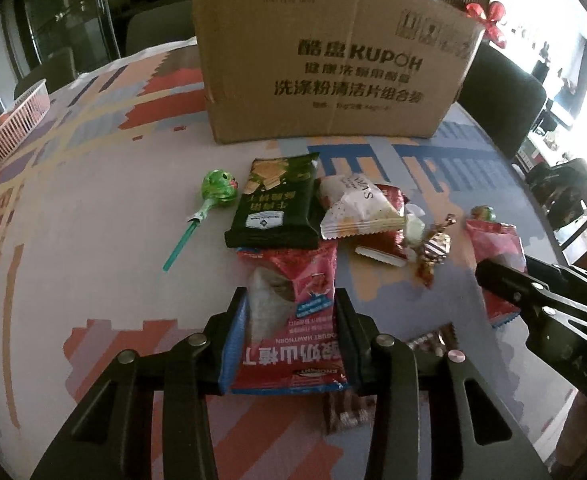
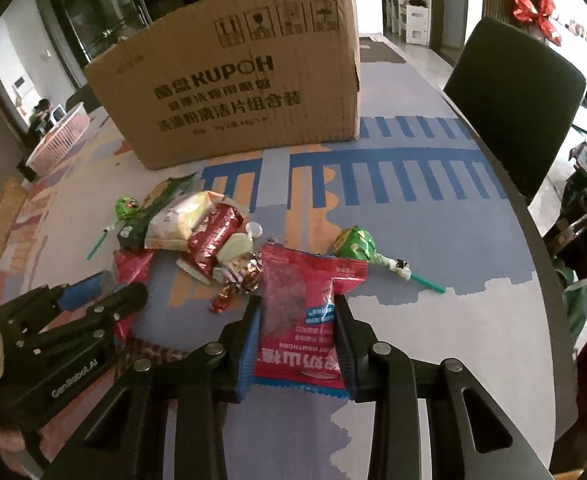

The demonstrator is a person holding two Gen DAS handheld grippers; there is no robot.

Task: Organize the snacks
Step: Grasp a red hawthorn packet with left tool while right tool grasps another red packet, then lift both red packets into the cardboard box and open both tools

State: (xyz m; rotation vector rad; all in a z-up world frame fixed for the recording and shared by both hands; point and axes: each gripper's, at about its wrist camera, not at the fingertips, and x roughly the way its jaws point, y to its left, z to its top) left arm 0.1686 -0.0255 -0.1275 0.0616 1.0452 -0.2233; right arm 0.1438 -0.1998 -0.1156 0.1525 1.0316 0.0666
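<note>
Two red hawthorn snack packets are in the grippers. In the left wrist view my left gripper (image 1: 289, 300) is shut on one red packet (image 1: 293, 320), pads pressing its sides just above the table. In the right wrist view my right gripper (image 2: 297, 308) is shut on the other red packet (image 2: 305, 312). Each gripper also shows in the other's view: the right gripper (image 1: 493, 276) at the right, the left gripper (image 2: 133, 292) at the left. A pile of snacks lies between them: a dark green cracker packet (image 1: 277, 208), a white packet (image 1: 357, 208) and a striped candy (image 1: 435, 248).
An open cardboard box (image 1: 333, 72) stands behind the pile. One green lollipop (image 1: 217, 186) lies left of the pile, another green lollipop (image 2: 357, 244) to the right. A pink basket (image 1: 13, 128) sits at the far left. A dark chair (image 2: 513, 100) stands by the table's right edge.
</note>
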